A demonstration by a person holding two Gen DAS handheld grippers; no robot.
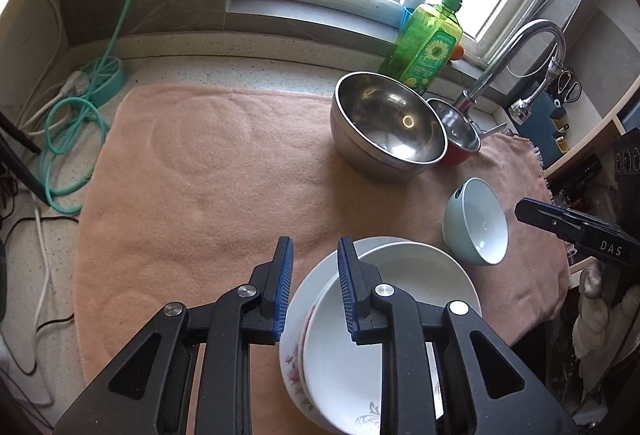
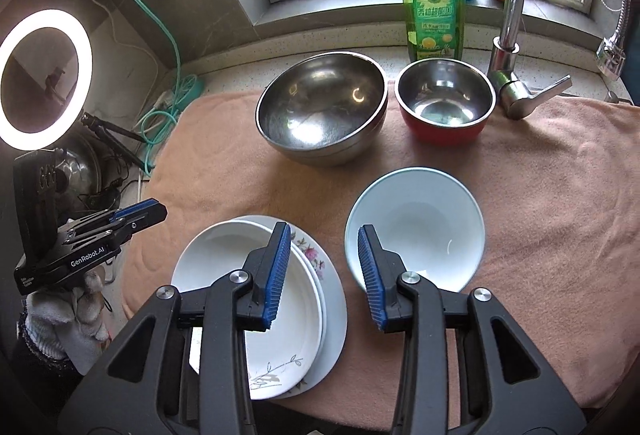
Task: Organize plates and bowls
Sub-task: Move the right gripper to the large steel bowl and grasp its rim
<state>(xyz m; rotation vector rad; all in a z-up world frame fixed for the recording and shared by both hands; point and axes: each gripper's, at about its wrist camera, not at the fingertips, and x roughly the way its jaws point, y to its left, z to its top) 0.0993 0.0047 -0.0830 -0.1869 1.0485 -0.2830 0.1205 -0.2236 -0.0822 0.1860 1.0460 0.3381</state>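
Right wrist view shows the right gripper [image 2: 322,275] hanging above the towel [image 2: 540,235] with its jaws parted and nothing between them, straddling the gap between the stack of plates [image 2: 224,275] and the pale blue bowl [image 2: 416,223] just beside it. The left gripper [image 1: 314,287] hovers over the same stack, jaws likewise apart and empty. The large steel bowl [image 2: 320,111] and the red bowl [image 2: 444,103] sit farther back, near the tap [image 2: 516,15]. The plates lie unevenly, so I reckon a careless nudge could slide the top one off, or a descending finger could clip the blue bowl's rim and tip it.
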